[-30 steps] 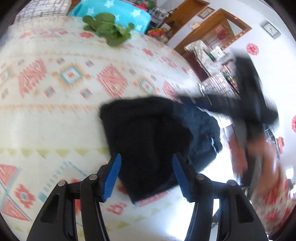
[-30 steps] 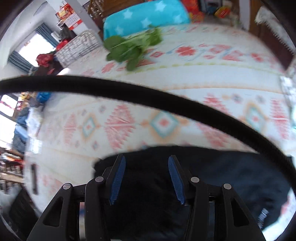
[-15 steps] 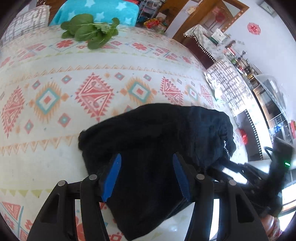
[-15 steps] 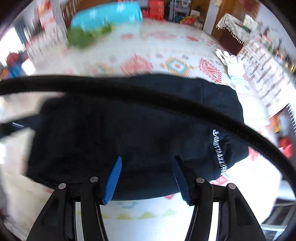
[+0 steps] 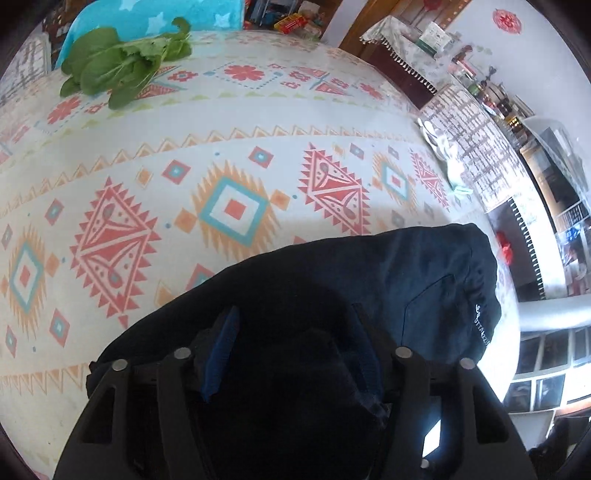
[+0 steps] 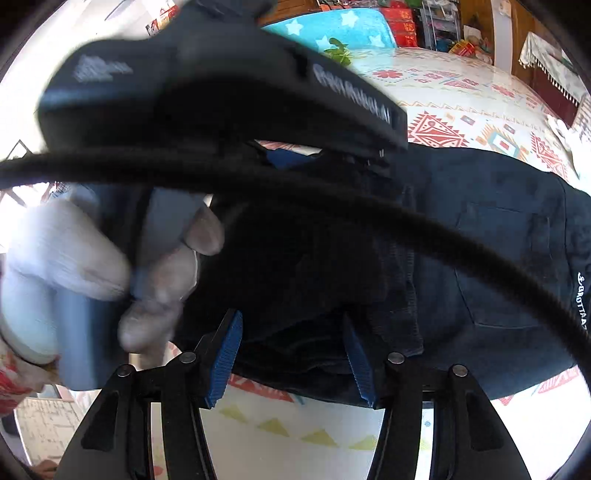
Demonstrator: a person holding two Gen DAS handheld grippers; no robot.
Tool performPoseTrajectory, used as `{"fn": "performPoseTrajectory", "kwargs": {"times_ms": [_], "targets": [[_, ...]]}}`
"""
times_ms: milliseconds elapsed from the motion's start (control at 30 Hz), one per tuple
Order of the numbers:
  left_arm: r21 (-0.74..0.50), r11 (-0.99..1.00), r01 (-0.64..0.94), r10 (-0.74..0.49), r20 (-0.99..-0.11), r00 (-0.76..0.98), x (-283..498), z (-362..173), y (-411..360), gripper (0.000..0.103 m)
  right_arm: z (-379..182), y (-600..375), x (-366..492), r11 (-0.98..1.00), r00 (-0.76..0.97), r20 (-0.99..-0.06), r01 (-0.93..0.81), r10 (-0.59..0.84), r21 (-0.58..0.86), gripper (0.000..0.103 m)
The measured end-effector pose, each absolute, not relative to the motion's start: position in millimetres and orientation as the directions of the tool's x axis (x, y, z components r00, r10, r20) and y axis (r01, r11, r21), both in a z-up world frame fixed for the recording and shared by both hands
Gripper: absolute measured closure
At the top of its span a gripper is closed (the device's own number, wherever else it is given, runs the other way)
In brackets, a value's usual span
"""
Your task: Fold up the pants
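Dark navy fabric pants (image 5: 388, 295) carry white lettering at 3 o'clock. The cream tablecloth (image 5: 258, 122) shows coral triangles, teal diamonds and orange zigzags. Green leafy vegetables (image 5: 122, 70) lie at 11 o'clock beside a turquoise white-starred blanket (image 5: 159, 14).

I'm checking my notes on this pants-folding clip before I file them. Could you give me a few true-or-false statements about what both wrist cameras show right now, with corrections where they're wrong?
1. The dark pants lie in a folded bundle on the patterned tablecloth. True.
2. The right gripper is shut flat on the cloth. False: its jaws stand apart, at the near edge of the pants.
3. Leafy greens lie at the far side of the table. True.
4. The greens rest on top of the pants. False: they lie well apart from them.
5. The left gripper is over the pants with its jaws apart. True.
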State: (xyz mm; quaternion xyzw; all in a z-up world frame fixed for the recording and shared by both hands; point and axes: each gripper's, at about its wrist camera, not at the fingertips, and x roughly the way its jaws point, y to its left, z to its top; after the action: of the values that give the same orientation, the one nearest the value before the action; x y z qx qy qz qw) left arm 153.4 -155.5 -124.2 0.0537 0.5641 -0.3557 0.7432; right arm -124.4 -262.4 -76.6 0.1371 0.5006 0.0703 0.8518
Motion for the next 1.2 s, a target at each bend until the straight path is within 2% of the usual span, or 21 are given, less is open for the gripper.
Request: {"fn": "performPoseTrajectory", "kwargs": {"times_ms": [67, 167, 233, 367, 500, 667, 767, 867, 1200], "targets": [[-0.3, 0.737, 0.606, -0.457, -0.882, 0.119, 150, -124, -160, 0.033, -75, -265, -127, 0.954, 0.489, -0.834, 0.009, 0.256, 0.298, 0.045], [-0.276, 0.736, 0.618, -0.439, -0.89, 0.125, 148, -123, -163, 0.032, -71, -276, -134, 0.945, 0.501, -0.822, 0.023, 0.271, 0.326, 0.044], [-0.305, 0.738, 0.602, -0.459, -0.881, 0.117, 150, -114, -158, 0.033, -65, -292, -145, 0.942, 0.517, -0.813, 0.036, 0.268, 0.334, 0.043], [-0.343, 0.728, 0.594, -0.513, -0.847, 0.141, 149, -85, -153, 0.033, -60, -330, -168, 0.943, 0.551, -0.81, 0.116, 0.201, 0.313, 0.041], [-0.317, 0.681, 0.66, -0.535, -0.831, 0.152, 133, -58, -172, 0.032, -63, -391, -201, 0.905, 0.576, -0.808, 0.27, 0.122, 0.329, 0.04], [-0.19, 0.606, 0.772, -0.504, -0.843, 0.188, 101, -42, -220, 0.032, -73, -451, -232, 0.832, 0.589, -0.805, 0.414, 0.065, 0.37, 0.039], [-0.139, 0.56, 0.817, -0.481, -0.857, 0.184, 84, -45, -255, 0.032, -70, -471, -251, 0.804, 0.604, -0.796, 0.455, 0.037, 0.382, 0.034], [-0.111, 0.528, 0.842, -0.463, -0.869, 0.175, 72, -50, -288, 0.032, -66, -473, -256, 0.784, 0.615, -0.789, 0.482, 0.015, 0.391, 0.029], [-0.073, 0.466, 0.882, -0.41, -0.901, 0.142, 50, -70, -376, 0.032, -67, -523, -269, 0.761, 0.647, -0.761, 0.472, 0.044, 0.445, 0.025]]}}
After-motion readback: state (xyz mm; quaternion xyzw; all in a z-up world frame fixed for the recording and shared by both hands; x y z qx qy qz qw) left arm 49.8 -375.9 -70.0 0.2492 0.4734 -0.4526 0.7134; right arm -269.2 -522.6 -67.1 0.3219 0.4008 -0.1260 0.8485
